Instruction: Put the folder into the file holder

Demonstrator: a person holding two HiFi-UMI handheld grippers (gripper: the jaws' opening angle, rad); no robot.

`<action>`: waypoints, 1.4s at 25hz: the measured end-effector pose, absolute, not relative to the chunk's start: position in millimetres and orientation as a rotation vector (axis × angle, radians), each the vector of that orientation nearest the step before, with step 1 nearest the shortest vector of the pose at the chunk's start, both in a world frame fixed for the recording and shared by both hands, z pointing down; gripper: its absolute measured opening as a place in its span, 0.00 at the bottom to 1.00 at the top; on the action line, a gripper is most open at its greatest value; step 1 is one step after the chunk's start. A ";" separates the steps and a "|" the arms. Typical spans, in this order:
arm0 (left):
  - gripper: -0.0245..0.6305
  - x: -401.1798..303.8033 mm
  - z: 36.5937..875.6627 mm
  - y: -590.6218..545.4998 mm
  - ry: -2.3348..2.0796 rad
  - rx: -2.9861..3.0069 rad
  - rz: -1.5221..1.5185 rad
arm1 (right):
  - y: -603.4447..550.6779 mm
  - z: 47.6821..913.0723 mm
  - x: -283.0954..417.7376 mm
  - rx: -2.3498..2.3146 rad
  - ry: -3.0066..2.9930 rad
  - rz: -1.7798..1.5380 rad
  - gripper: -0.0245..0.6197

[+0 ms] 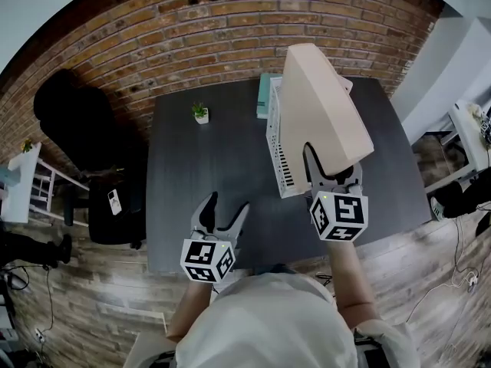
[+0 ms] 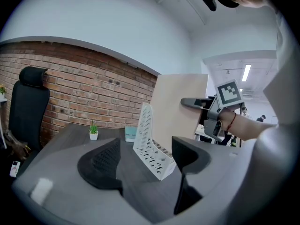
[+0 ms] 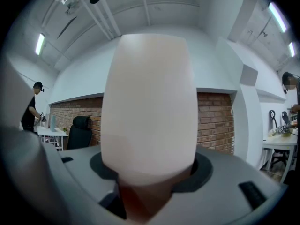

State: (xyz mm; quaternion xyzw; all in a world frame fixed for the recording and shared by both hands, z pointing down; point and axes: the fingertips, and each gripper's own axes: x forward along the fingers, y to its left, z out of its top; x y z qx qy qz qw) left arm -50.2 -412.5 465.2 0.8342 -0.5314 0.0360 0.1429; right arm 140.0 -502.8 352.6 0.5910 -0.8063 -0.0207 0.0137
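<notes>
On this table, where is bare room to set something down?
Free: the wide left part of the table, between the small plant, the file holder and the left claw. Crowded: the far middle, with the teal box, the holder and the folder.

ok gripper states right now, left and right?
Left gripper: open, nothing between the jaws.
Right gripper: closed on the beige folder.

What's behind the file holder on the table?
A teal box lies behind the holder at the far edge of the table. The holder covers its right end, so its full extent is hidden.
</notes>
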 end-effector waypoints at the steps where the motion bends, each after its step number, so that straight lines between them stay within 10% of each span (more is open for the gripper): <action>1: 0.55 -50.6 465.6 -414.0 -1.537 2.403 0.104 | -506.6 352.1 138.5 1.840 -2.511 -0.064 0.47; 35: 0.55 -56.8 477.9 -436.5 -1.560 2.368 0.167 | -551.2 456.3 120.6 1.861 -2.388 0.033 0.48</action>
